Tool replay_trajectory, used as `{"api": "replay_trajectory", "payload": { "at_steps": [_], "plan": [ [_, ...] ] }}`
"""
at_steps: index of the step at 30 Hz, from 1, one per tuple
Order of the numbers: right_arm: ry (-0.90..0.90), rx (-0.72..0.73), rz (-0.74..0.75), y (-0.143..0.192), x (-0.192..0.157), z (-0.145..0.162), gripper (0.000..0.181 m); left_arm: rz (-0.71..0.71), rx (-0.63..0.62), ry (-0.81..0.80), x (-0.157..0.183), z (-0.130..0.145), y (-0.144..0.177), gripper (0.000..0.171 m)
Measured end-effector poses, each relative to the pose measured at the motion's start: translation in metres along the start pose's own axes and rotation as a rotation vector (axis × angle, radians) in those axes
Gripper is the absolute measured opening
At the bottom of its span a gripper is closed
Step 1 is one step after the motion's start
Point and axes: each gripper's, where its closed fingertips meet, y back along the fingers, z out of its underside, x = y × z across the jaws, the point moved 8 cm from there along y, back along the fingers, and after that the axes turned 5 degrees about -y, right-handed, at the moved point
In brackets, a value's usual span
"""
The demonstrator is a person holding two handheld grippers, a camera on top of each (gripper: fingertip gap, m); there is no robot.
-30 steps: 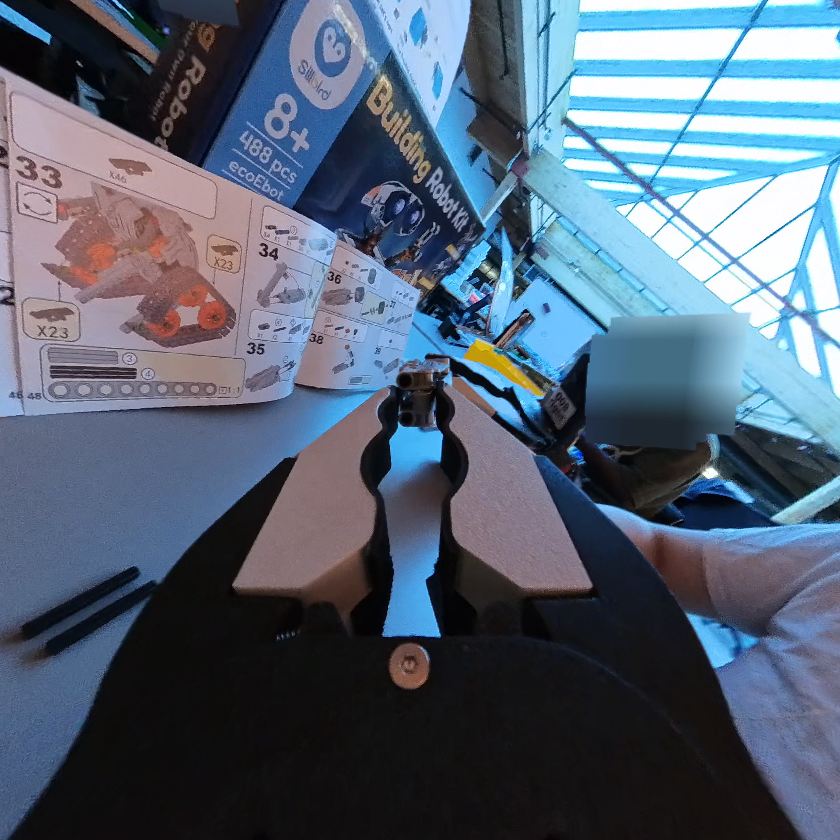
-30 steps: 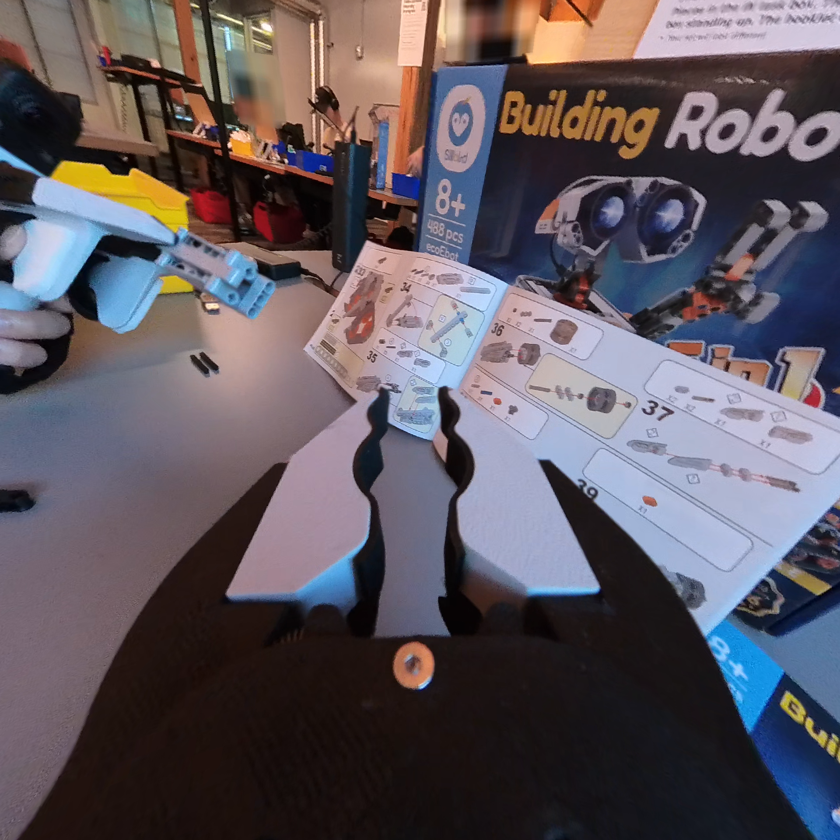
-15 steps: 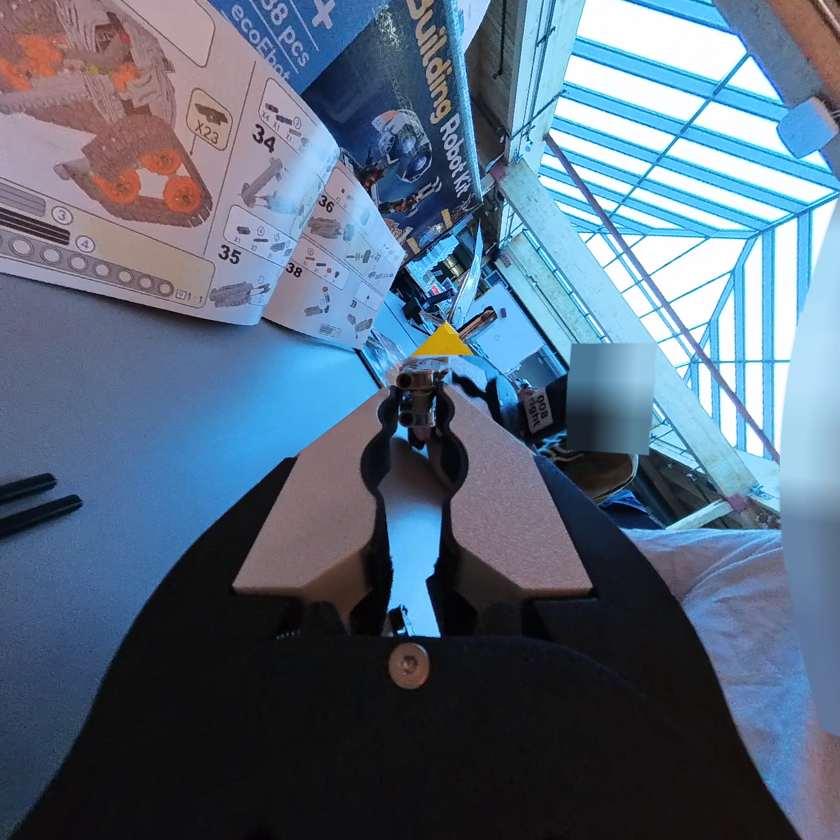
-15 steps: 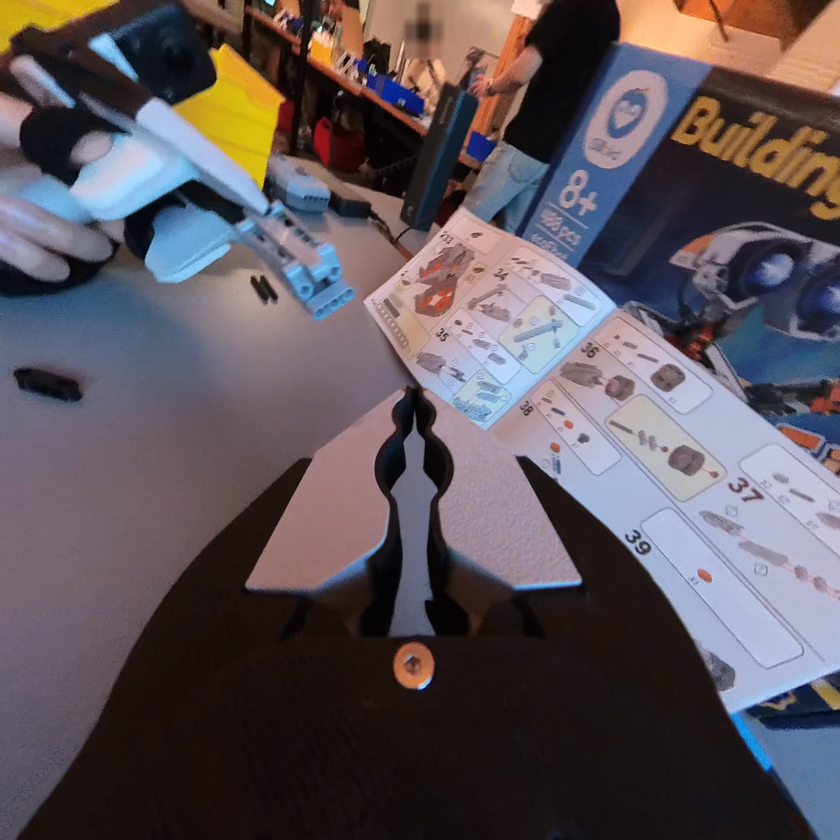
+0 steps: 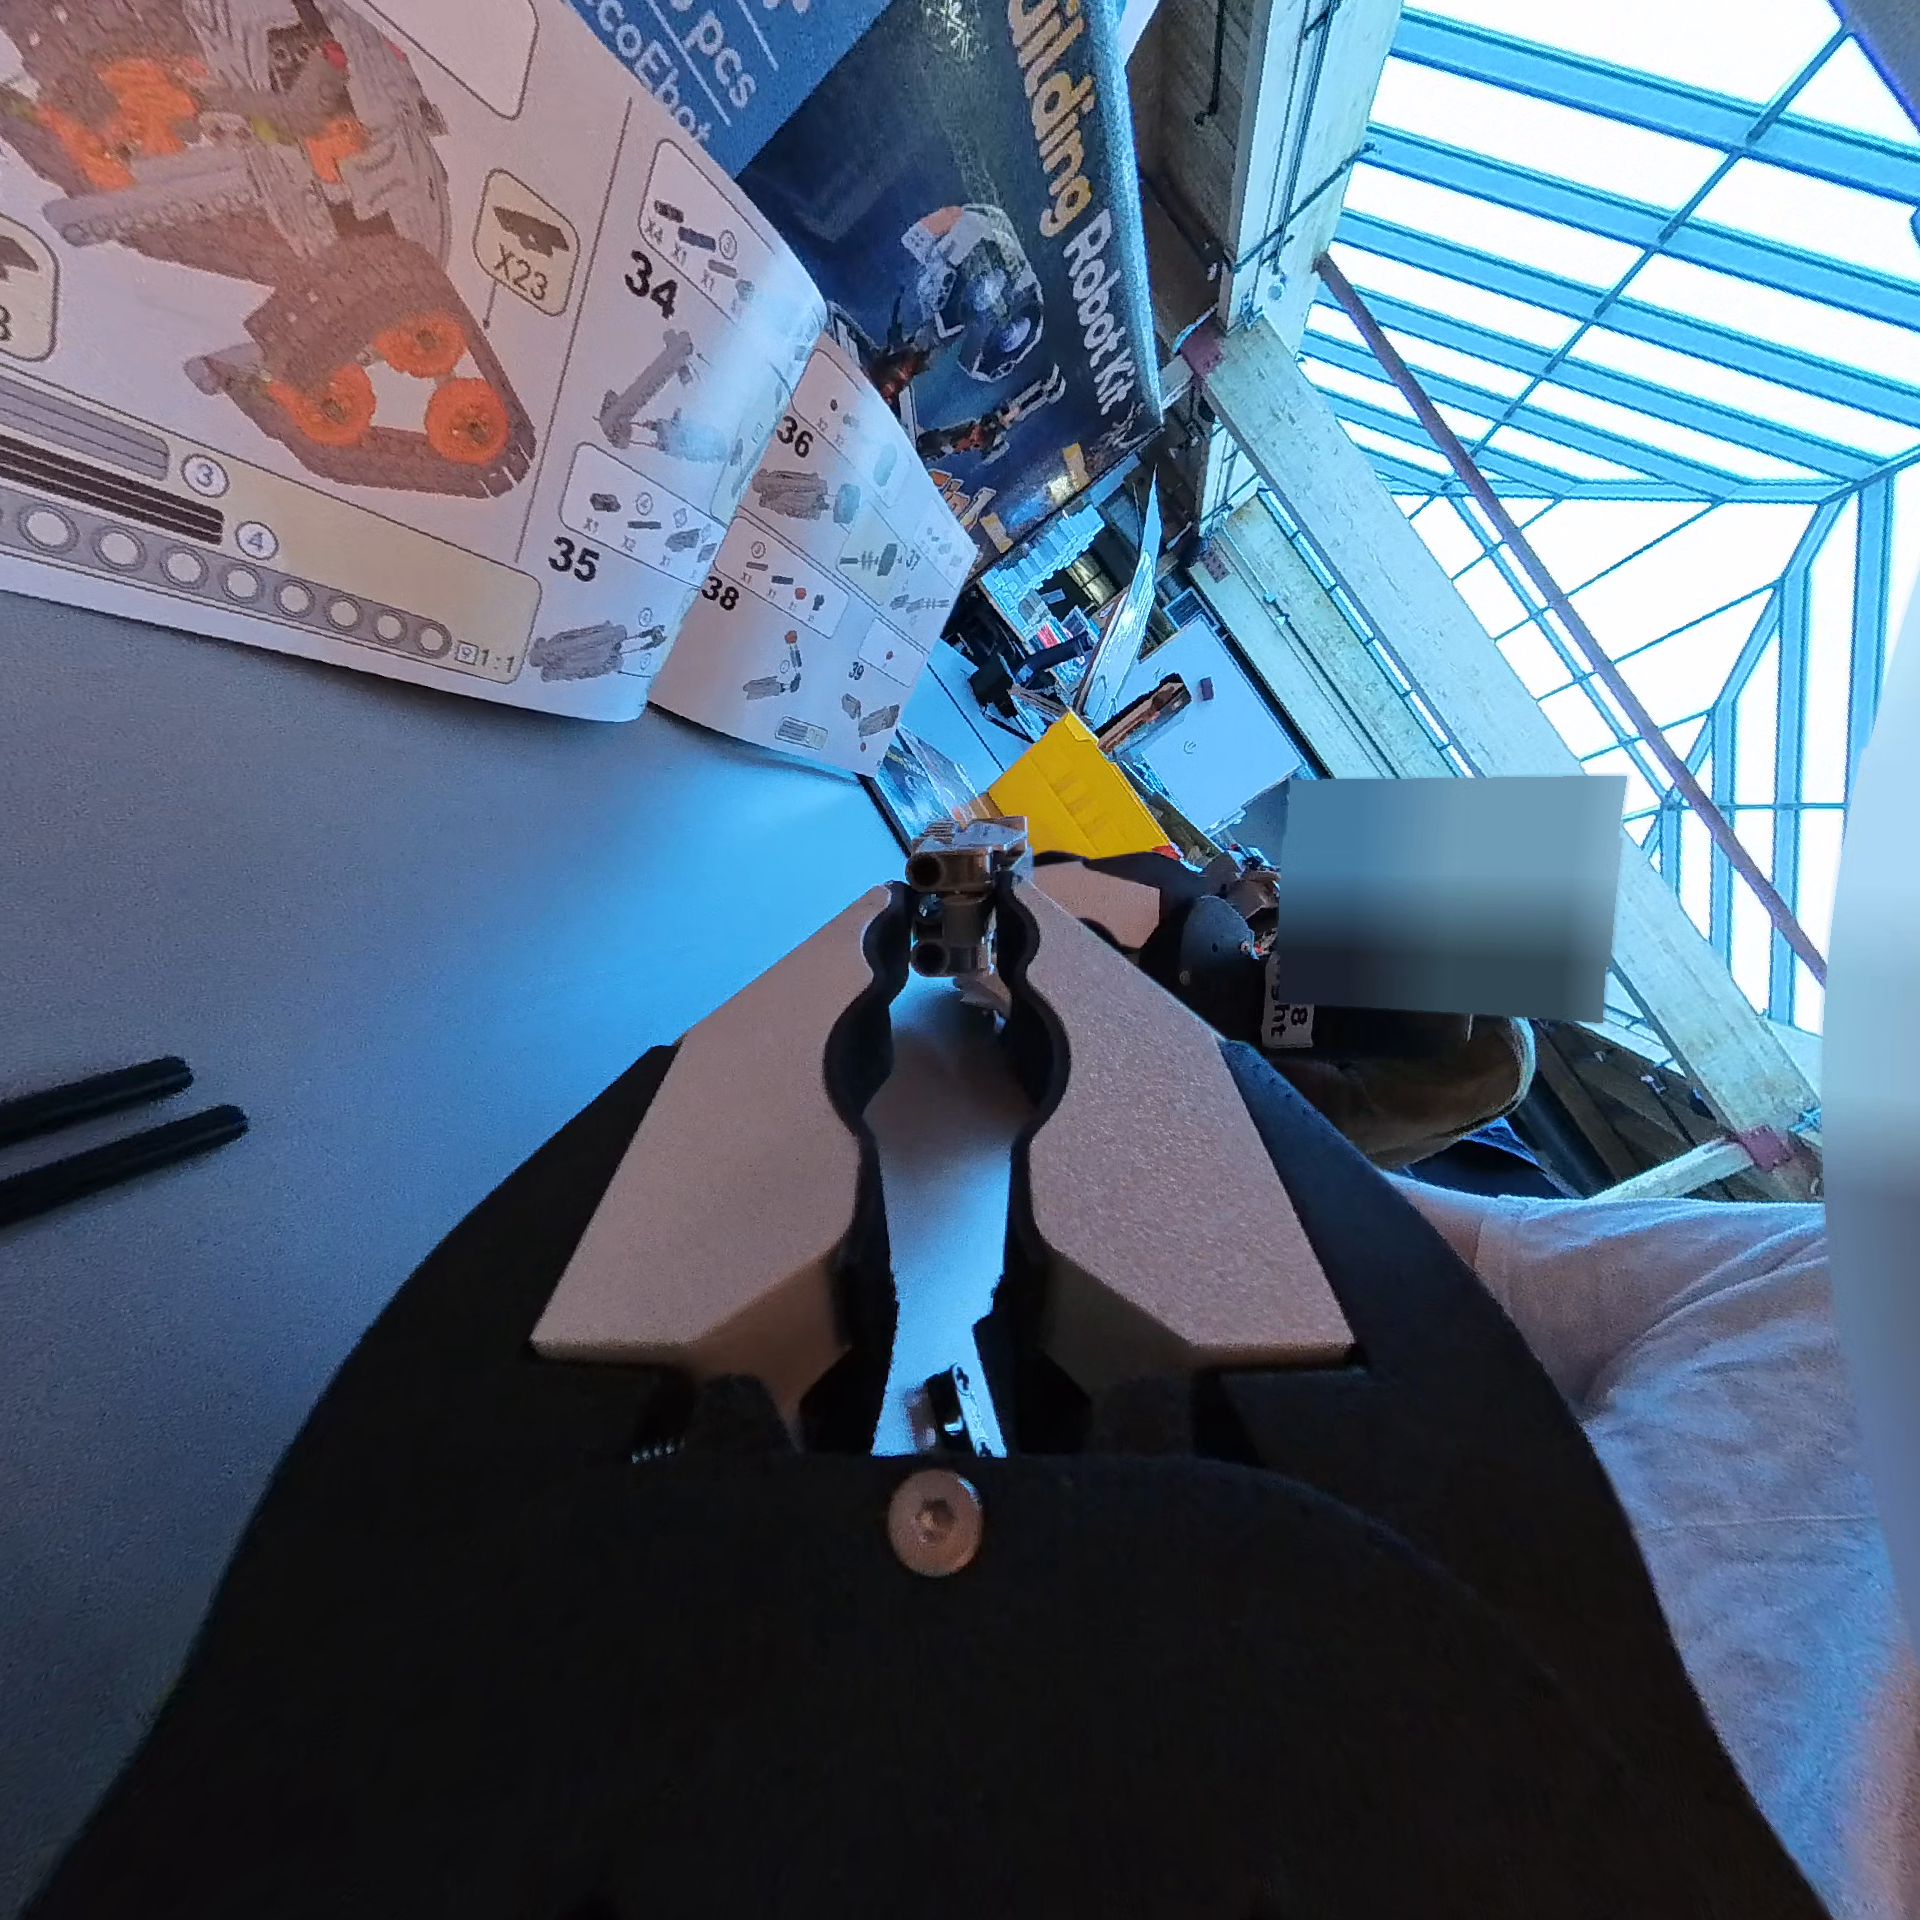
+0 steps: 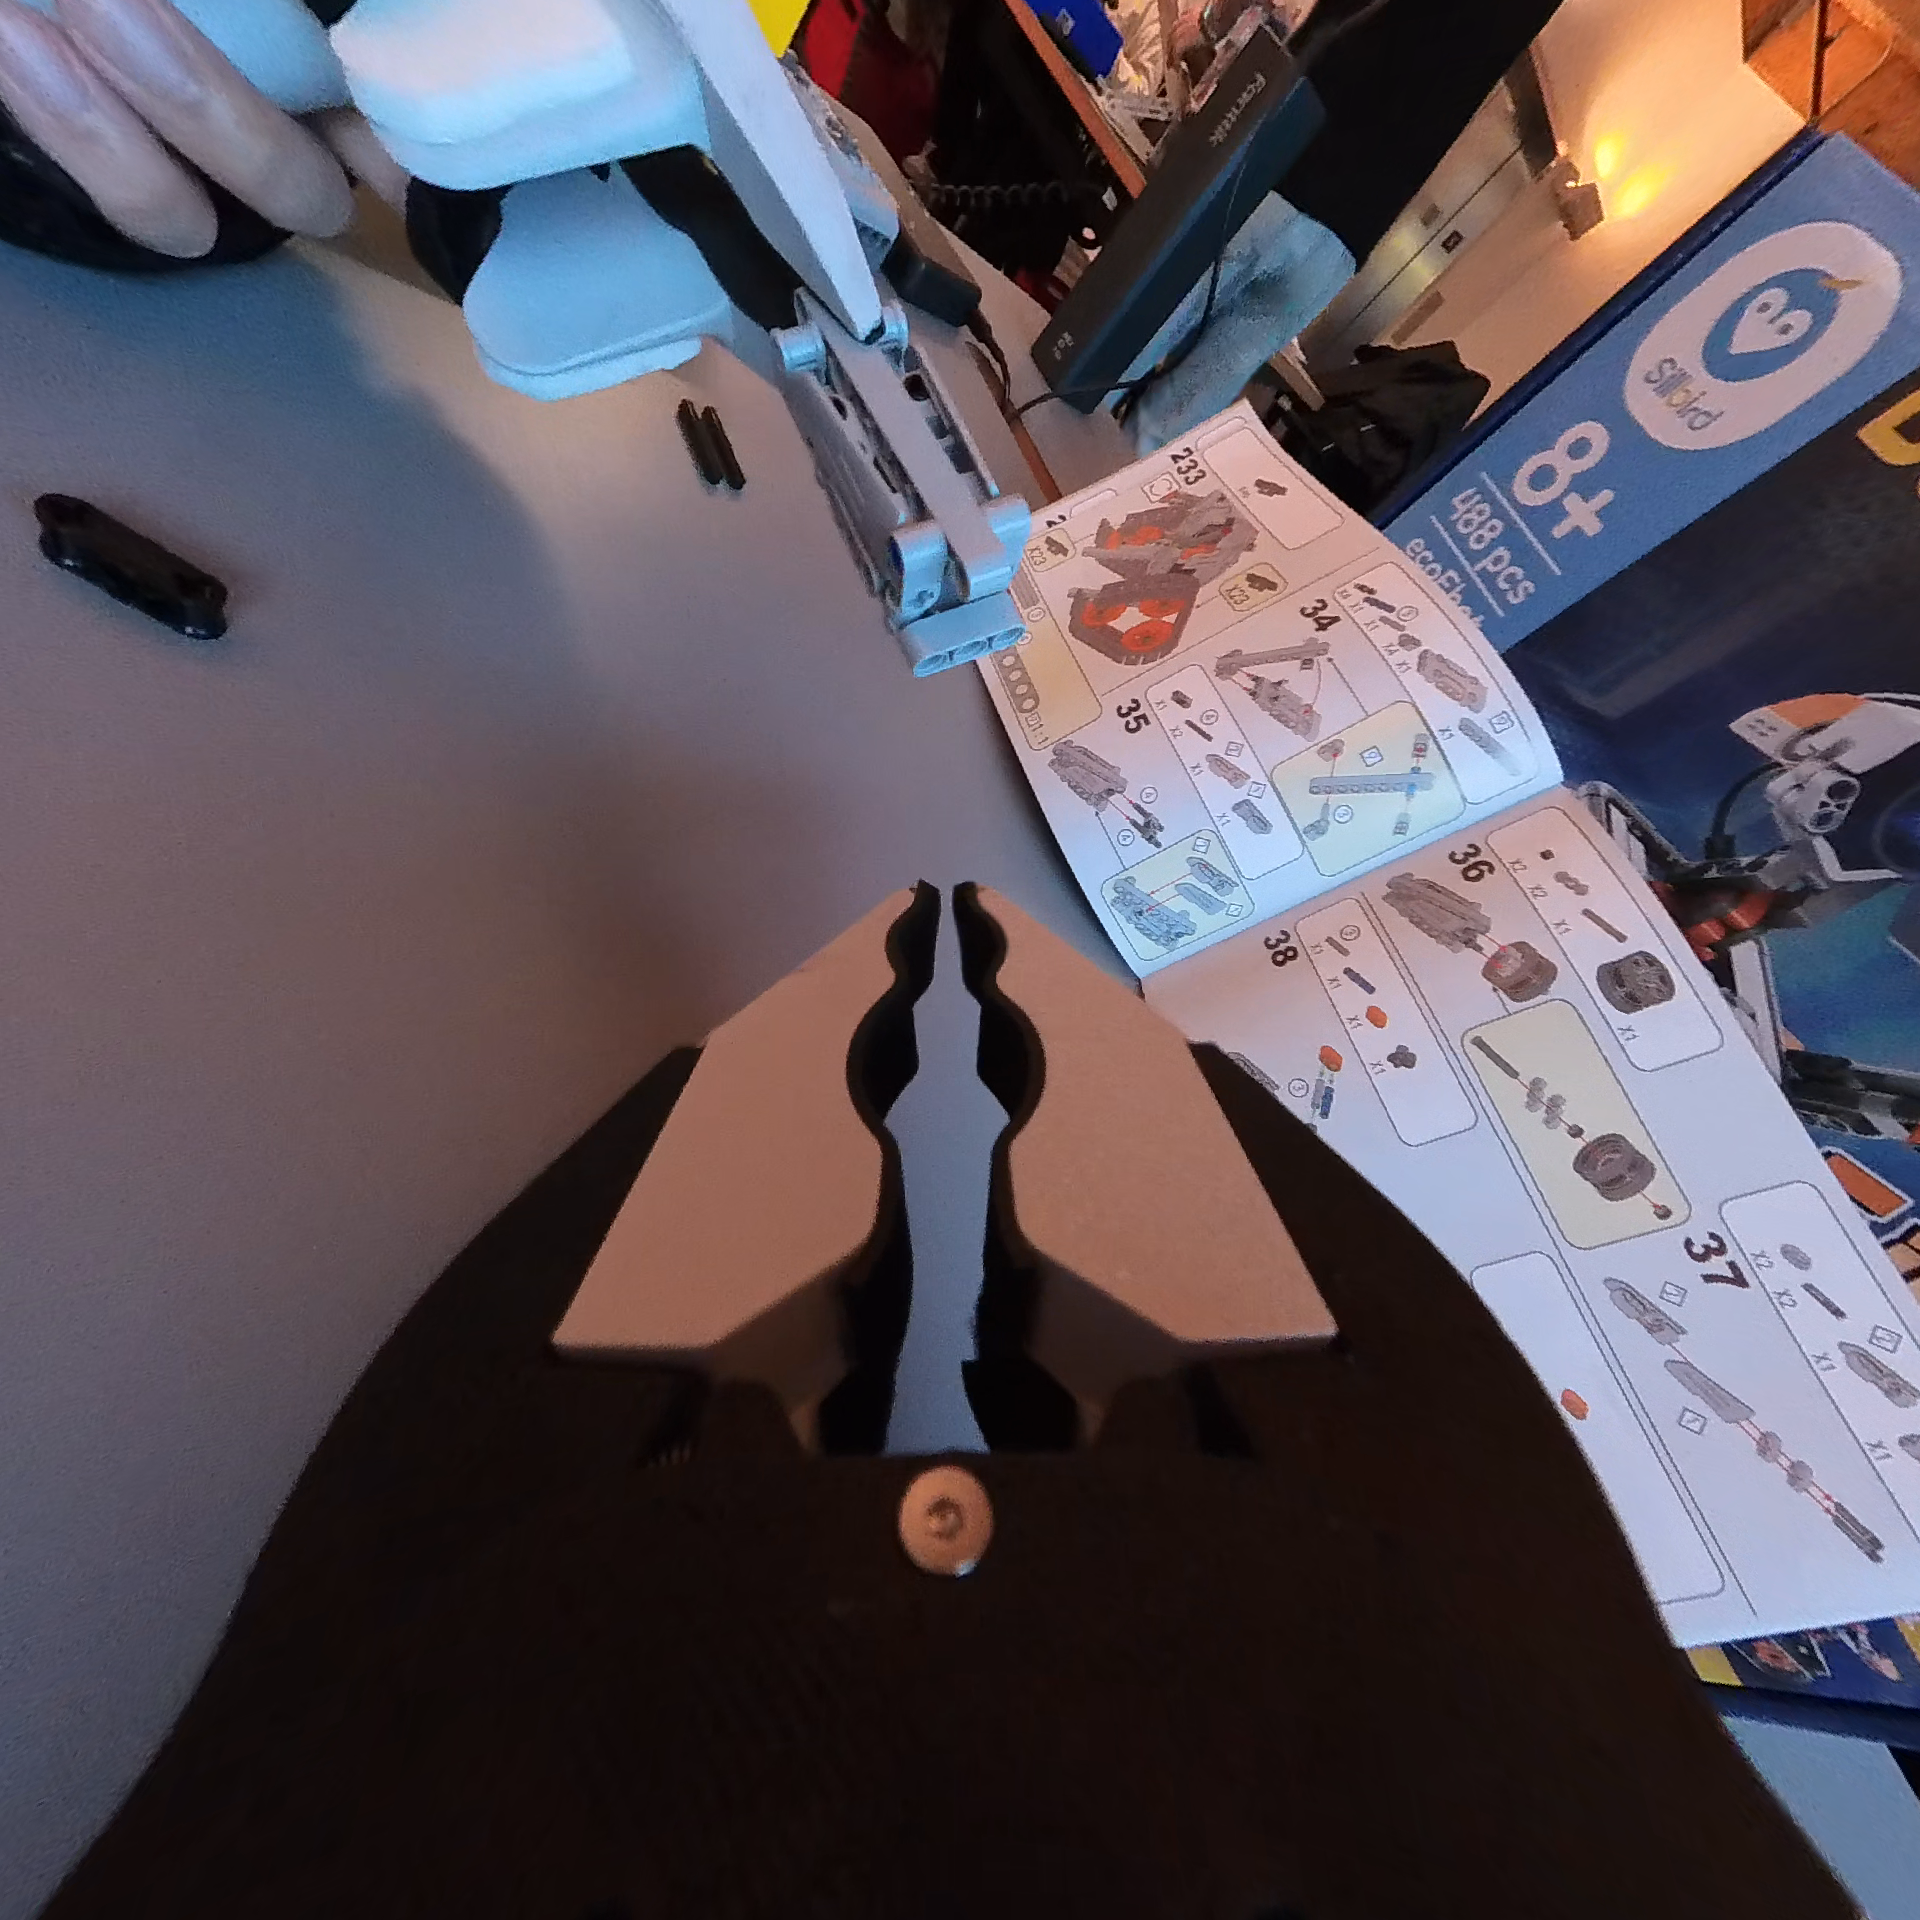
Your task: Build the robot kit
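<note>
My left gripper [image 5: 951, 914] is shut on a grey brick assembly [image 5: 954, 902], a long beam with pin holes, held above the grey table [image 5: 364, 935]. In the right wrist view the same assembly [image 6: 914, 499] sticks out of the left gripper's white fingers [image 6: 790, 177] at the upper left, with a hand behind it. My right gripper [image 6: 945, 896] is shut and empty, low over the table [image 6: 416, 831], with its tips a short way below the end of the assembly. An open instruction booklet [image 6: 1403, 935] lies to its right.
Two thin black axles [image 5: 104, 1122] lie on the table at left; they also show in the right wrist view [image 6: 711, 445]. A short black beam [image 6: 130, 566] lies at far left. A blue kit box [image 6: 1683, 436] stands behind the booklet [image 5: 416, 364]. A yellow bin [image 5: 1070, 800] is beyond. There is about 9 cm between the tips of the two grippers.
My right gripper has closed from open to shut and swung toward the left gripper, which now looms larger. The left gripper has tilted with the assembly still in it.
</note>
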Motion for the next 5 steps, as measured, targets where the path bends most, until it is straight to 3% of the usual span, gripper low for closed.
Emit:
{"api": "replay_trajectory", "payload": {
  "at_steps": [5],
  "plan": [
    [0.034,-0.018,-0.021,-0.0026,-0.0036,0.0012,0.0,0.014,-0.015,0.004,0.0005,0.001,-0.0014,0.013]
  ]
}}
